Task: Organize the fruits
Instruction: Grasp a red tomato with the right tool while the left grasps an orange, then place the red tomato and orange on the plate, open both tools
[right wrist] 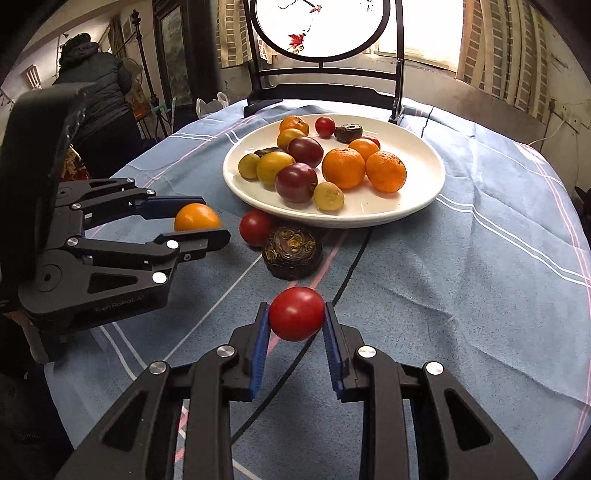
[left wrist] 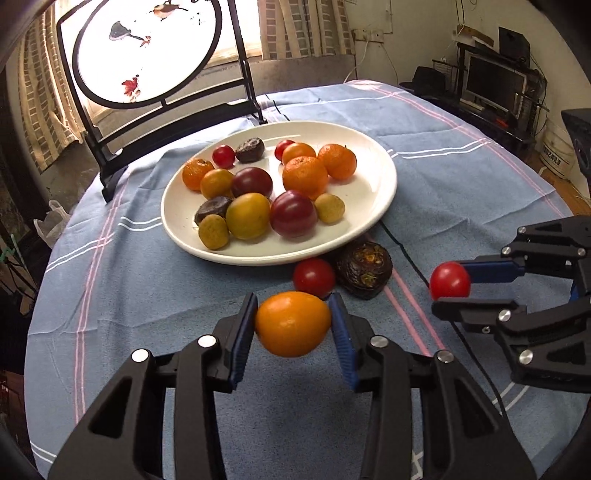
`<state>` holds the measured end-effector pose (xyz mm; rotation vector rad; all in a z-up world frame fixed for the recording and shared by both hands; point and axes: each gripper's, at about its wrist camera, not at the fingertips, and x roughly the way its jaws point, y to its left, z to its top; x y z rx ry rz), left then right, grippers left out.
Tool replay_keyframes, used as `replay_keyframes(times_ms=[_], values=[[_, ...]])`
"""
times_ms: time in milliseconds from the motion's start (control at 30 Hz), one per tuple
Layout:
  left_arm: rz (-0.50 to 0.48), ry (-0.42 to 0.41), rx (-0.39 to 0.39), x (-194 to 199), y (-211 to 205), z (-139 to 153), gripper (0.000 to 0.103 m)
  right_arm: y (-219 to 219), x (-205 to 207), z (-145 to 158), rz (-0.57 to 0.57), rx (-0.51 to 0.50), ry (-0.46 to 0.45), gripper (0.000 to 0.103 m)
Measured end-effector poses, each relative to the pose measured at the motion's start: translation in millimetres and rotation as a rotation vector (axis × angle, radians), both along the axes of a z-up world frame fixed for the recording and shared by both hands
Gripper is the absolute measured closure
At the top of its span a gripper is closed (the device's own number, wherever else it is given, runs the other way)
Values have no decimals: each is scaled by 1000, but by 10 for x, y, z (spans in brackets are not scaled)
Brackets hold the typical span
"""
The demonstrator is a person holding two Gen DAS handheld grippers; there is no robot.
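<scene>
- Claws first: left claw pinches an orange fruit, right claw a red tomato — both lifted off the cloth, apparently bound for the plate.
- Beyond, another tomato and a dark fruit wait beside the plate — still unsorted.

Your round painted screen in its black frame is cut off at the top edge, and the white plate hides part of the dark wrinkled fruit behind its rim.
</scene>
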<state>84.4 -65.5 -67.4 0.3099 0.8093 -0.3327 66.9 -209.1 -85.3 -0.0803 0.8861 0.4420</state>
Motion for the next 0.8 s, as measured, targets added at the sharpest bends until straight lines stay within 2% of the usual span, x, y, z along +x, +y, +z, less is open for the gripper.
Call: replay_keyframes(times_ms=[133,300,567,800], values=[[55,-53,3,-64,5,108,64,111,1,36,-14,44,-11,75],[103,-46,-31,-59,79,124,64,249,18,50,-20,65,-12,75],[105,-48,-27,-19,135,152,64,286,29,122,-9,56,-19,75],[107,-103,-28,136,134,380,64,213,126,384,-11,61,-80,75]])
